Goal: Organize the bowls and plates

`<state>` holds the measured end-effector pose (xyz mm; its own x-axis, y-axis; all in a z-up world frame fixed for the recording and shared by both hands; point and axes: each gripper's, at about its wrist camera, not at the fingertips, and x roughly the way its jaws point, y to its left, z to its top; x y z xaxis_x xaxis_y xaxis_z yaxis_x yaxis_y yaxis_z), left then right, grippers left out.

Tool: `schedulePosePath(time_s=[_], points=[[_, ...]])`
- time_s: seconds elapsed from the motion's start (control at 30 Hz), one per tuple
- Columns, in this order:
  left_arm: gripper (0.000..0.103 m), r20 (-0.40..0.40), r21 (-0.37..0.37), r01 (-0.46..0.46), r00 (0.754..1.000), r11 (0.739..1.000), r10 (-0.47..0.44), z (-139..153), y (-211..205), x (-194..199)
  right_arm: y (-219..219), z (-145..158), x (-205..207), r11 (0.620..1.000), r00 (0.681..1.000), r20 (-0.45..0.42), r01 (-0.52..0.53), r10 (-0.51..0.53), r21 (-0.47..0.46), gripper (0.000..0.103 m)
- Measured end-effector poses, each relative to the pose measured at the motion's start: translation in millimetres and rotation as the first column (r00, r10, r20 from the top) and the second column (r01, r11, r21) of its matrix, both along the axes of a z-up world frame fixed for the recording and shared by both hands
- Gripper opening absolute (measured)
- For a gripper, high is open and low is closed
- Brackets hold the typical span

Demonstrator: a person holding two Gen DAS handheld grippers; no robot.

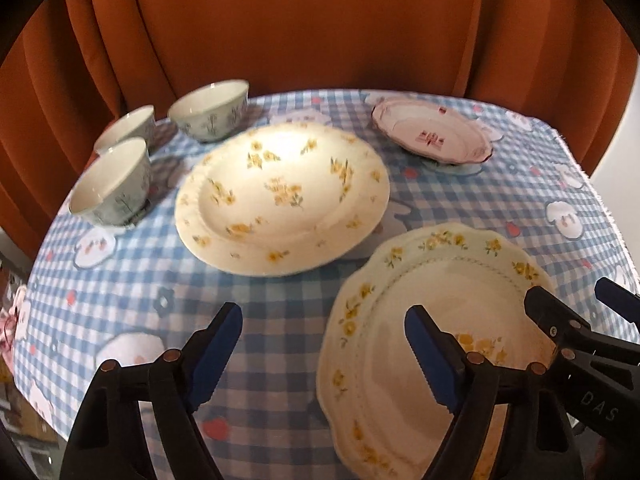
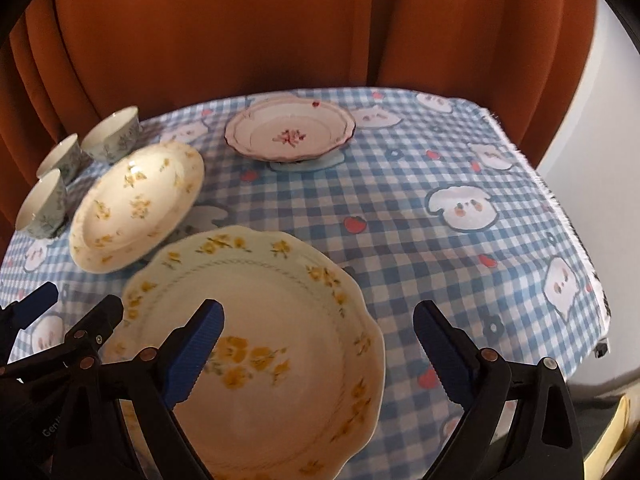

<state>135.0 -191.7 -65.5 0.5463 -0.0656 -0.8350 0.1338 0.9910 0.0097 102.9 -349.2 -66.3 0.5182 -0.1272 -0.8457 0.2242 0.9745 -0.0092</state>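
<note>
A scalloped cream plate with yellow flowers point(image 2: 256, 352) lies at the near edge of the table; it also shows in the left wrist view point(image 1: 432, 320). A round cream plate with yellow flowers point(image 1: 282, 200) lies behind it, also in the right wrist view point(image 2: 136, 204). A pink-rimmed plate point(image 2: 290, 134) sits farther back. Three pale green bowls point(image 1: 112, 184) point(image 1: 210, 112) point(image 1: 128, 126) stand at the far left. My left gripper point(image 1: 324, 348) is open above the cloth left of the scalloped plate. My right gripper point(image 2: 320, 344) is open over that plate's right rim.
The table carries a blue checked cloth point(image 2: 460, 184) with cartoon prints. An orange curtain point(image 1: 320, 20) hangs close behind the table. The cloth's frayed right edge point(image 2: 560, 208) marks the table's side, with a white wall beyond.
</note>
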Motion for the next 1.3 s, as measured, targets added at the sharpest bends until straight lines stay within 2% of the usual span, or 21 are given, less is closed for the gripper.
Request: schedulePosePath(time_s=[0.27, 0.43, 0.63, 0.8, 1.0, 1.3], points=[[0.079, -0.107, 0.018, -0.042, 0.993, 0.999, 0.044, -29.5, -17.9, 3.5, -14.1, -34.0, 14.8, 0.998, 0.993, -0.099, -0.064, 0.066, 0.023, 0.094], [0.072, -0.142, 0.029, -0.044, 0.989, 0.999, 0.047, -38.3, -27.9, 5.5, -21.5, -48.4, 20.3, 0.996, 0.986, -0.140, -0.081, 0.087, 0.046, 0.093], [0.073, -0.154, 0.044, -0.063, 0.986, 0.997, 0.069, -40.1, -33.4, 8.4, -23.9, -60.4, 27.6, 0.990, 0.976, -0.177, -0.115, 0.129, 0.086, 0.082], [0.072, -0.168, 0.065, -0.070, 0.982, 0.995, 0.080, -39.0, -35.3, 10.2, -18.6, -57.3, 33.8, 0.980, 0.969, -0.169, -0.164, 0.181, 0.110, 0.068], [0.071, -0.193, 0.093, -0.063, 0.978, 0.994, 0.080, -37.3, -37.4, 10.1, -19.0, -56.1, 35.7, 0.980, 0.965, -0.190, -0.157, 0.178, 0.122, 0.068], [0.071, -0.210, 0.075, -0.052, 0.975, 0.996, 0.066, -35.4, -24.3, 5.8, -9.3, -51.9, 29.2, 0.983, 0.965, -0.207, -0.143, 0.164, 0.112, 0.068]])
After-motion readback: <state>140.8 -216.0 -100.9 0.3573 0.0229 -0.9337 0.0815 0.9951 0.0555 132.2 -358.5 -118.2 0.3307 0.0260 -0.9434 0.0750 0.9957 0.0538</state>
